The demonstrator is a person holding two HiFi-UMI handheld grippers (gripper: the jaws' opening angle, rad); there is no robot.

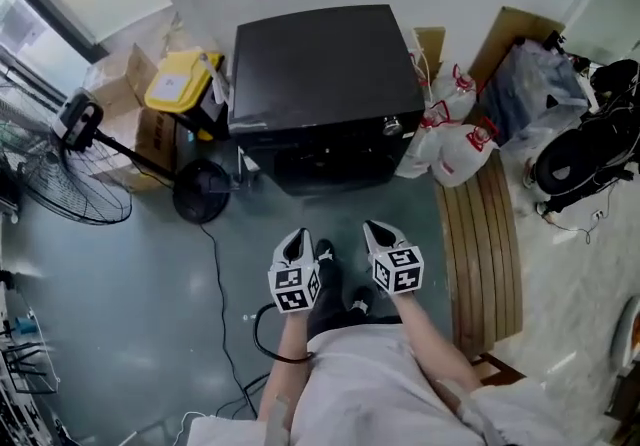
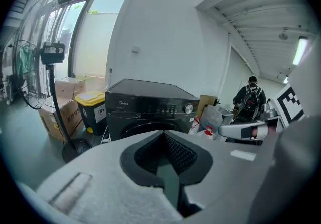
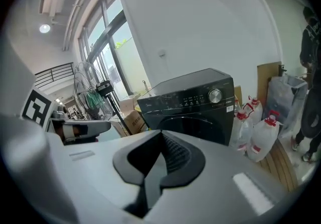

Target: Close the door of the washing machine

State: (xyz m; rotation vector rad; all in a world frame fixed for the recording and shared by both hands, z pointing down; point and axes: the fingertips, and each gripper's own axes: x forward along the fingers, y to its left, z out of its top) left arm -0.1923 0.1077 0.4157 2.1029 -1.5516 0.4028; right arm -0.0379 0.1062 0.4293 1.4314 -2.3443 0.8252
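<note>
Black washing machine (image 1: pixel 320 84), door (image 1: pixel 330 166) shut, stands ahead of both tongs; fan (image 1: pixel 70 179) off left, white jugs (image 1: pixel 455 149) off right. Left tongs (image 1: pixel 297 239) and right tongs (image 1: pixel 380 232) closed, empty, touching nothing.

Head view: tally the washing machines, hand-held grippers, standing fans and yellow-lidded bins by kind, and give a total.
washing machine: 1
hand-held grippers, the left hand-held gripper and the right hand-held gripper: 2
standing fan: 1
yellow-lidded bin: 1
Total: 5
</note>
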